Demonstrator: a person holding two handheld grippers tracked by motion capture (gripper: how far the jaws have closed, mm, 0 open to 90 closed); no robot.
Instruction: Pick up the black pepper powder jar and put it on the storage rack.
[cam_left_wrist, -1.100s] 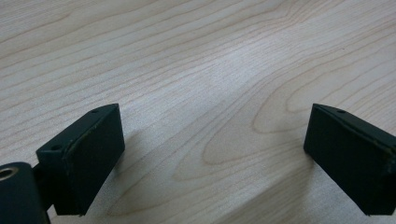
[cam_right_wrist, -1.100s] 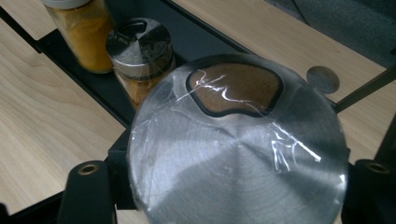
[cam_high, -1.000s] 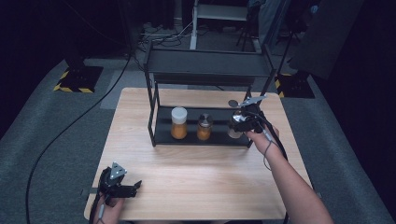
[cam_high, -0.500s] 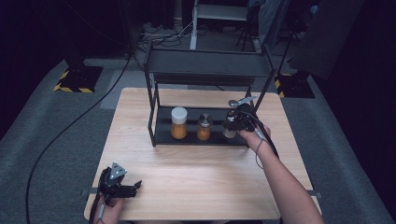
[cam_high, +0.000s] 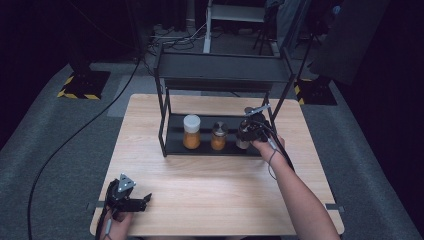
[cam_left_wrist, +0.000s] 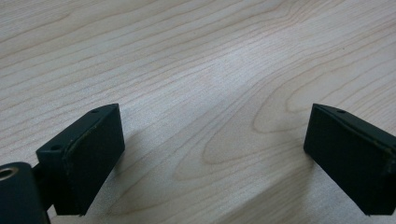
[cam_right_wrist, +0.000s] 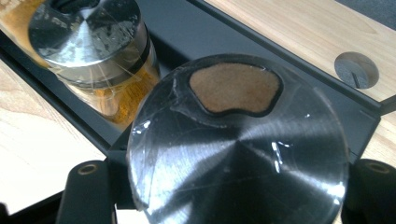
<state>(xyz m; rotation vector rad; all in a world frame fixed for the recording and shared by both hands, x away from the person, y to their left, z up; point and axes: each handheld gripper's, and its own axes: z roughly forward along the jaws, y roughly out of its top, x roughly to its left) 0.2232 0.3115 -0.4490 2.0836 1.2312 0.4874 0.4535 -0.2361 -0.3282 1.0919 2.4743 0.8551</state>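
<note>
Held in the right tongs (cam_high: 248, 131): a spice jar (cam_right_wrist: 238, 140), jaws clamped on its sides, as seen in the right gripper view. Topped with a brushed metal lid (cam_right_wrist: 243, 158) under clear plastic, with a kidney-shaped opening showing fine brown powder (cam_right_wrist: 233, 91). Positioned at the right end of the rack (cam_high: 220, 80), over the black lower shelf (cam_high: 175, 135); impossible to tell whether standing on the shelf or hanging just above it. Mostly hidden in the high view behind the tongs and the right hand (cam_high: 264, 145).

Just beside it, to the left on the same shelf: a second small jar (cam_high: 218, 136) with a like metal lid and orange-yellow contents, upright. Further left, close to that one: a taller jar (cam_high: 191, 132) with a white cap and orange contents, also upright. All three lined up in a row along the shelf, below the rack's dark top tier.

Set into the wood behind the rack, at the right in the right gripper view: a round grey plug (cam_right_wrist: 356, 70).

Rack placed toward the far side of the light wooden counter (cam_high: 225, 190), right forearm reaching in from the near right edge.

Well apart, at the near left corner of the counter: left tongs (cam_high: 145, 200), held low in the left hand (cam_high: 117, 225), grey plate on top. Jaws spread wide in the left gripper view, nothing between them but bare wood grain.

Around the counter: grey carpeted floor (cam_high: 60, 150) and a black cable (cam_high: 75, 135) trailing across it at the left.
</note>
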